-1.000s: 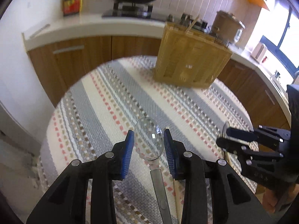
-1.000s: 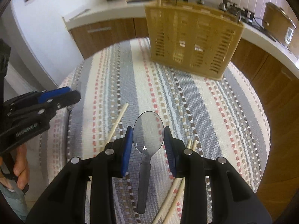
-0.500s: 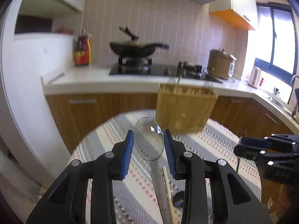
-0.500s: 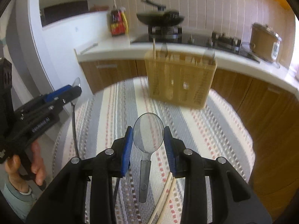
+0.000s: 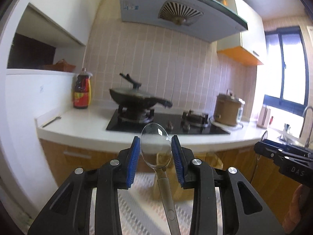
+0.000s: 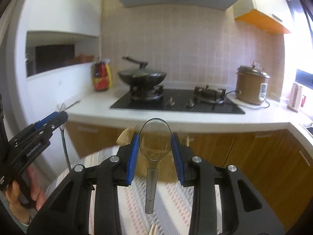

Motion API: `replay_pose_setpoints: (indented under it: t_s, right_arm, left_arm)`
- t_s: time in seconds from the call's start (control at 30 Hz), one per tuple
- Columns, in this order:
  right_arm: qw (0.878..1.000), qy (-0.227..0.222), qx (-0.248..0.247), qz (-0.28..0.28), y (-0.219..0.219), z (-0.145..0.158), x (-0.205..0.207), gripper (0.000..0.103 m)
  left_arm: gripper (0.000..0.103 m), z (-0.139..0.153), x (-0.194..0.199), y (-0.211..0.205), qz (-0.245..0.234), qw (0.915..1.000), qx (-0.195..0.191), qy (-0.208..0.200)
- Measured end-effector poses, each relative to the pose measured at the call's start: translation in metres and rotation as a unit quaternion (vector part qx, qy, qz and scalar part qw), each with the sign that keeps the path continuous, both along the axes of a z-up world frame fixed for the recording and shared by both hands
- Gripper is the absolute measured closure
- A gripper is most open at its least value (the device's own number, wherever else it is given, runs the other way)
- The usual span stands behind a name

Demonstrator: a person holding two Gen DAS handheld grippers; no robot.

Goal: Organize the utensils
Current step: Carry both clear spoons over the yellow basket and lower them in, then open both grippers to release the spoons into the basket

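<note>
My left gripper is shut on a clear plastic spoon, bowl up between the blue pads, handle hanging down. My right gripper is shut on a smoky grey plastic spoon, held the same way. Both are raised well above the striped table. The wicker utensil basket shows only partly, behind and below each gripper; in the left wrist view it is blurred. Each gripper appears in the other's view, the right and the left, each with its spoon.
A white counter carries a black hob with a wok, a sauce bottle and a brown rice cooker. Wooden cabinet doors stand below it. Chopstick tips show at the bottom edge.
Both grippers have lifted and tilted up from the table with their spoons, so the views now face the counter and wall. The basket has dropped low behind the fingers.
</note>
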State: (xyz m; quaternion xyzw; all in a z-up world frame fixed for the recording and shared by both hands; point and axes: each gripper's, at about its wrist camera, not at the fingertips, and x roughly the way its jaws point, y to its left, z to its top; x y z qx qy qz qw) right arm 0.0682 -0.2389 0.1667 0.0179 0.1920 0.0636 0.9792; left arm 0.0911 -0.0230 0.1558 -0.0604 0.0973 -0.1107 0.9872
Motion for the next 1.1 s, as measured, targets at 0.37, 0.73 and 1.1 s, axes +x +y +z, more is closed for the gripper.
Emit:
replay_pose_setpoints:
  t_s: [0.37,0.73,1.1]
  right_arm:
    - [0.997,-0.055,0.024,-0.047,-0.032,0.026,0.085,0.073]
    - [0.997,-0.040,0.034,-0.060,-0.044,-0.018,0.144,0.073]
    - [0.998,-0.024,0.037,-0.051,-0.047,-0.049,0.151,0.072]
  left_arm:
    - [0.072,0.014,0.079,-0.040,-0.024,0.9968,-0.048,-0.059]
    - [0.072,-0.020,0.123,-0.075,-0.018,0.9964,-0.034,-0.076]
    - [0.070,-0.051,0.130,-0.085,0.003,0.9971,-0.004,-0.076]
